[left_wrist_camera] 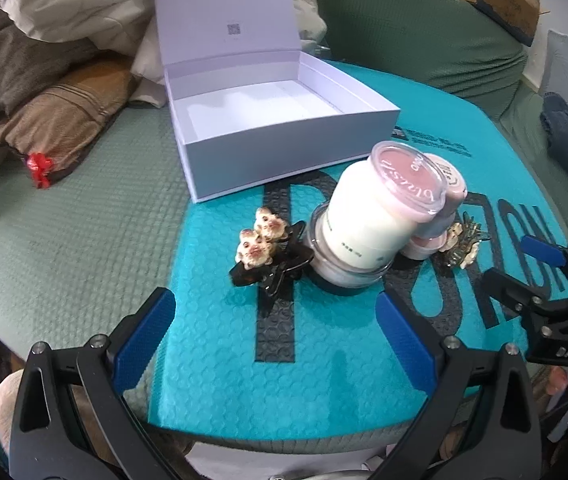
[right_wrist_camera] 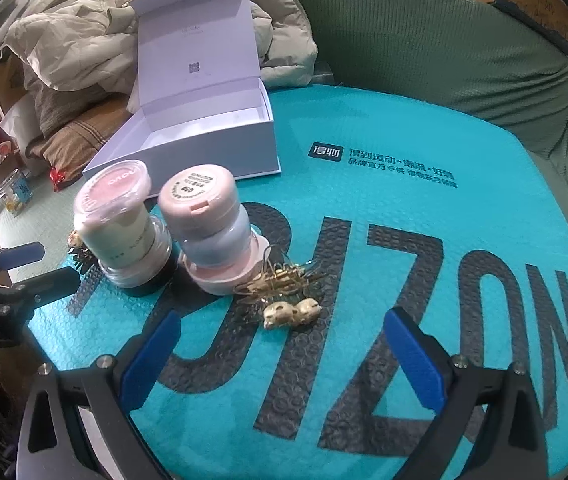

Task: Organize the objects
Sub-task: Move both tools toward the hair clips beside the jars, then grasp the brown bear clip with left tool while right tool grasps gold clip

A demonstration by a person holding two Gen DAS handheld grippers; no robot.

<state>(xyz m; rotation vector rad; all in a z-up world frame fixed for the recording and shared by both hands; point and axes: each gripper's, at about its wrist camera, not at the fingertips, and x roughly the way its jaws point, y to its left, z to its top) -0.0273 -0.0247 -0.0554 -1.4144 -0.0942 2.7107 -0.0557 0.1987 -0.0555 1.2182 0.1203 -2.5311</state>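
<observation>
Gold hair clip (left_wrist_camera: 463, 240) mostly hidden behind jars (left_wrist_camera: 379, 216); labels blurred.

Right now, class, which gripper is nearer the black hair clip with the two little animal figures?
Left. The left gripper sits open just short of the black hair clip; the right gripper is beyond the jar stacks, near the gold clip.
</observation>
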